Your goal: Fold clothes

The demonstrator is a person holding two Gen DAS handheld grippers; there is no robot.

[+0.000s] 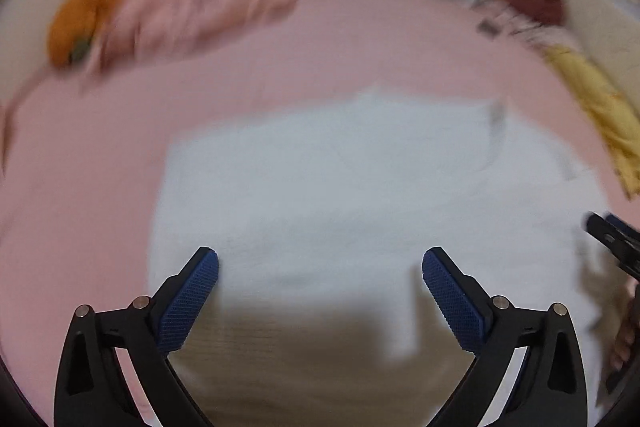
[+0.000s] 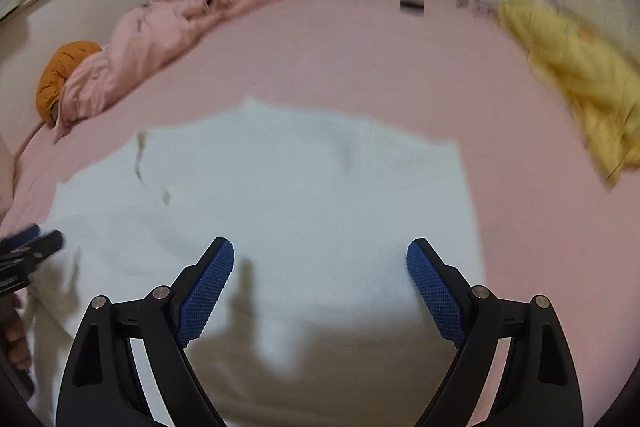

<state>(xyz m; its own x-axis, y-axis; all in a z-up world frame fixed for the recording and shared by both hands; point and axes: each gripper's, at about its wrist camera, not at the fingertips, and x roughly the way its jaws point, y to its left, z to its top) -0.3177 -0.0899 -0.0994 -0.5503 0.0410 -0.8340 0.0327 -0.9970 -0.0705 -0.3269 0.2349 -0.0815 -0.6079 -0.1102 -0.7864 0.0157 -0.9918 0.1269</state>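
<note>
White garment (image 2: 280, 195) flat, pink bed (image 2: 360, 59)

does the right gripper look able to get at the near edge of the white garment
Probably yes: the right gripper is open above the white garment, and nothing lies between its fingers and the near edge.

Lying along the far edge of the pink sheet (image 2: 320, 59): a bunched pink quilt (image 2: 160, 39), an orange cushion (image 2: 60, 75) beside it.
</note>
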